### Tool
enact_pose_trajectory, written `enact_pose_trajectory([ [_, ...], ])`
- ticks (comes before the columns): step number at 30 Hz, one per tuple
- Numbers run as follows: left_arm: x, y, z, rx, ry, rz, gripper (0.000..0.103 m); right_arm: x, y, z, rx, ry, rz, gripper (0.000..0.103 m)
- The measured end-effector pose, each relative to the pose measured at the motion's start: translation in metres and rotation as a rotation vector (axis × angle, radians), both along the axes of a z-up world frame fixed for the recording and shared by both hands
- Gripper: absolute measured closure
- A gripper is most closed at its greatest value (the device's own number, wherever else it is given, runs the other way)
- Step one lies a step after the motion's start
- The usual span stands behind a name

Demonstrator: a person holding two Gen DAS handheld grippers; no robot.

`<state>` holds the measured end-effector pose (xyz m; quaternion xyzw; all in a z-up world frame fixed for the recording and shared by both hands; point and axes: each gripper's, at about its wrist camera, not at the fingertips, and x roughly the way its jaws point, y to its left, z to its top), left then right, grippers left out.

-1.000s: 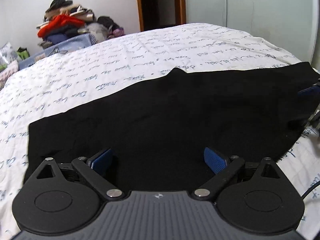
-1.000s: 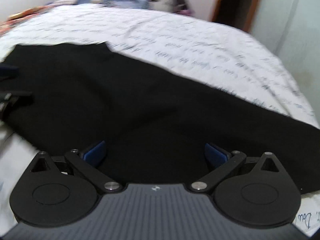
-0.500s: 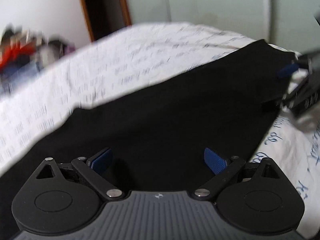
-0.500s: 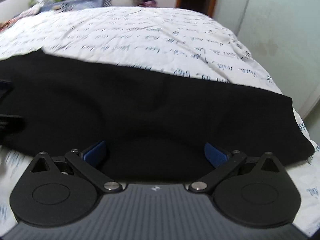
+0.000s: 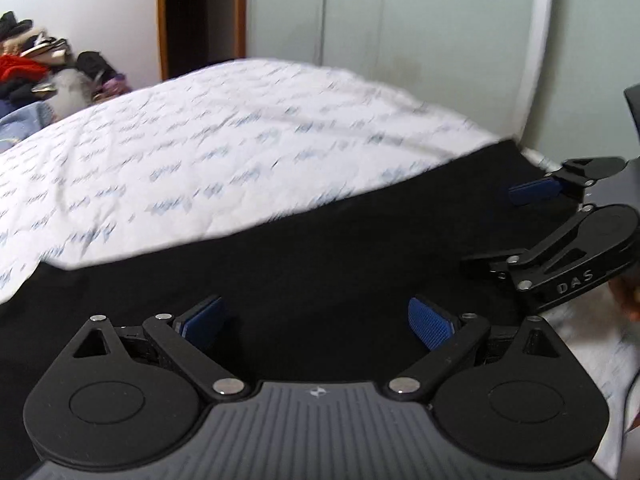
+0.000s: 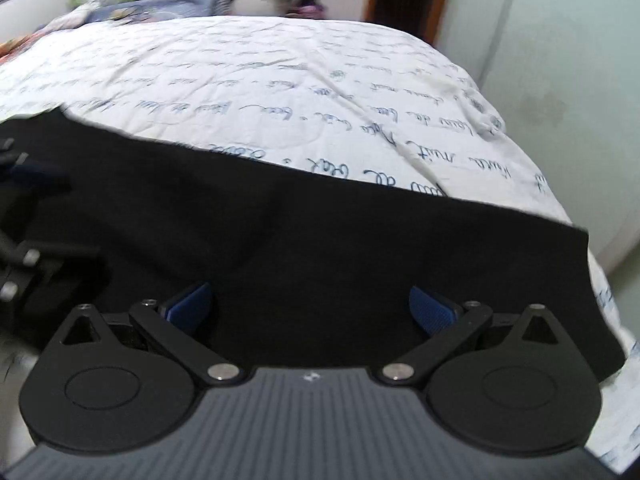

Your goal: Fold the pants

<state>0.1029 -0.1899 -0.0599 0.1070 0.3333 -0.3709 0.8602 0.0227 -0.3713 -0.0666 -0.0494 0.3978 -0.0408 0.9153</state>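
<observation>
On the far left, beyond the bed, a clothes pile (image 5: 28, 68) of red, black and grey garments sits heaped against the wall. The bedspread (image 5: 208, 152) is white, quilted and puckered, printed with rows of blue cursive script; in the right wrist view one word may read "nuit", the rest is not legible.

The black pants (image 5: 320, 264) lie flat across the near part of the bedspread as a long band of matte, dark cloth, its far edge running from near left to far right in the left wrist view. The left gripper (image 5: 318, 320) hovers over the near part of the cloth, jaws spread wide and holding nothing; its blue ribbed pads (image 5: 430, 322) stand well apart with black fabric showing between them.

At the right edge of that view the right gripper (image 5: 560, 216) appears from the side, its black linkage stamped "DAS". In its own camera its jaws are likewise released, the pants (image 6: 320, 240) spread between and beyond them, the cloth's squared end (image 6: 592, 292) at the near right.
</observation>
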Motion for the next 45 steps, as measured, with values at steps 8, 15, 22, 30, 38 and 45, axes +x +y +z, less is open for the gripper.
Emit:
enact_pose_trajectory([
  [8, 0.060, -0.055, -0.013, 0.072, 0.014, 0.102, 0.004, 0.053, -0.023, 0.014, 0.012, -0.049, -0.007, 0.005],
  [15, 0.066, -0.033, 0.003, 0.032, -0.008, 0.177, 0.004, 0.068, -0.024, 0.023, -0.019, -0.132, -0.054, 0.002],
  [22, 0.055, -0.051, -0.007, 0.028, -0.025, 0.159, 0.004, 0.060, -0.005, 0.006, -0.056, 0.013, 0.111, 0.011],
  [30, 0.057, -0.040, 0.007, 0.018, -0.041, 0.201, 0.004, 0.054, -0.040, 0.024, -0.122, -0.107, -0.058, 0.005],
  [38, 0.043, -0.075, -0.013, 0.072, -0.007, 0.086, 0.003, 0.022, -0.119, 0.015, -0.069, -0.002, -0.178, 0.000],
  [45, 0.038, -0.069, -0.008, 0.055, -0.040, 0.108, 0.000, 0.052, -0.165, 0.013, 0.032, -0.044, -0.295, 0.004],
])
